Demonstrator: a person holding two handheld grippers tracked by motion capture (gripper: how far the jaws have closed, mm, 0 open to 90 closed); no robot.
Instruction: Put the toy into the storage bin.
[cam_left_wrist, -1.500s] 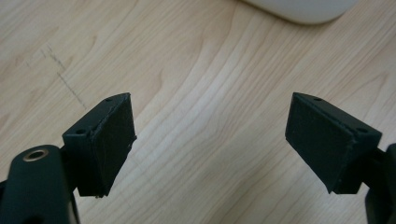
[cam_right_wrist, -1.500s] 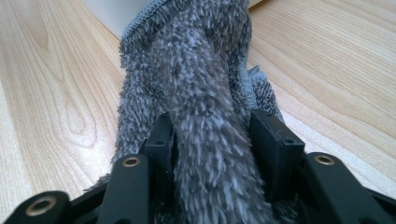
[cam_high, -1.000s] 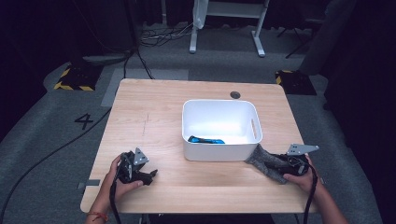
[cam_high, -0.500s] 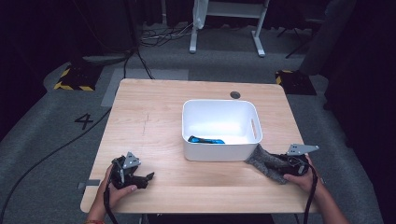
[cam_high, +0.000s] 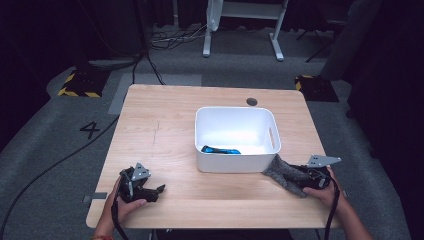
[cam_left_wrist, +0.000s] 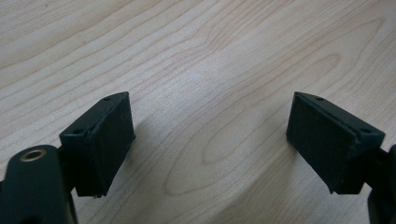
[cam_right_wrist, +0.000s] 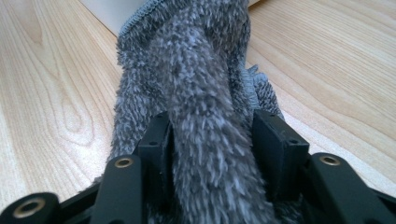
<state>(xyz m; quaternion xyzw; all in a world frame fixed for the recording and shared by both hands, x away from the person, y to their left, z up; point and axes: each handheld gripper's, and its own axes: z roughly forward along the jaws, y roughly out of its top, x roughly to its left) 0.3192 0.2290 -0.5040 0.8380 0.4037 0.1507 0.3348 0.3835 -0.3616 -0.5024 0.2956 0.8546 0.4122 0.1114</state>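
While the left gripper (cam_high: 159, 189) rests wide open over bare pale woodgrain near the counter's (cam_high: 165, 115) front edge, the right gripper (cam_right_wrist: 212, 140) has just been opening, its fingers still flanking the shaggy grey cloth (cam_high: 285, 172) beside the smooth white tub's (cam_high: 235, 162) corner.

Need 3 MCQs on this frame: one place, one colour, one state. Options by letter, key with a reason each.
1. Where does the grey cloth lie?
A. inside the bin
B. on the table by the bin's near right corner
C. on the floor

2. What colour is the item inside the white bin?
A. blue
B. red
C. yellow

3. How does the left gripper stand?
A. clamped on the cloth
B. jaws apart over bare wood
C. inside the bin

Key: B, the high view shows it on the table against that corner; A, blue shows against the white floor; B, the left gripper view has wood between the jaws.
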